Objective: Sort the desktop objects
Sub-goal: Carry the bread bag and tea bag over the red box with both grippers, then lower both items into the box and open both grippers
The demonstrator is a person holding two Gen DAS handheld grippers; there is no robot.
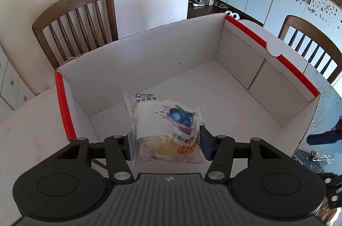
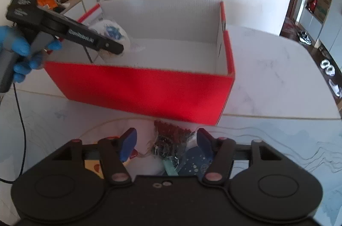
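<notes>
L tool (image 1: 164, 144): nearest in left view, at 6; closed on snack pack (image 1: 162, 125), pads pinch its two sides.
Pack: clear-and-white wrapper w/ blueberry print, soft cake inside; hangs over box (image 1: 149, 59) interior, toward its 7 o'clock corner, above the floor, not set down.
Box: red outside, white inside, open top; nothing else seen in it; sits on table (image 2: 267, 67).
R tool (image 2: 165, 144): jaws apart, nothing gripped; a wrapped sweet (image 2: 171, 140) lies between the pads w/o contact, as far as I can tell.
Pile: by R tool at 6 in right view; sweet w/ dark red-brown wrapper, a dark blue dotted pack (image 2: 194, 161) at 5, orange bit at 7; looks to rest on a clear plate, rim faint.
Handling: pack prob. light, crinkly, slippery film, squashy filling; take across the middle, gentle squeeze. Sweet small, twisted ends; take the body, not the tails.
Hand (image 2: 19, 54): blue glove, holds L tool at 9 in right view.
Table: pale, marble-like, smooth.
Room: wood chairs at 12 and 2 beyond the box, white wall, pale blue cabinets, shoes on floor at 1.
</notes>
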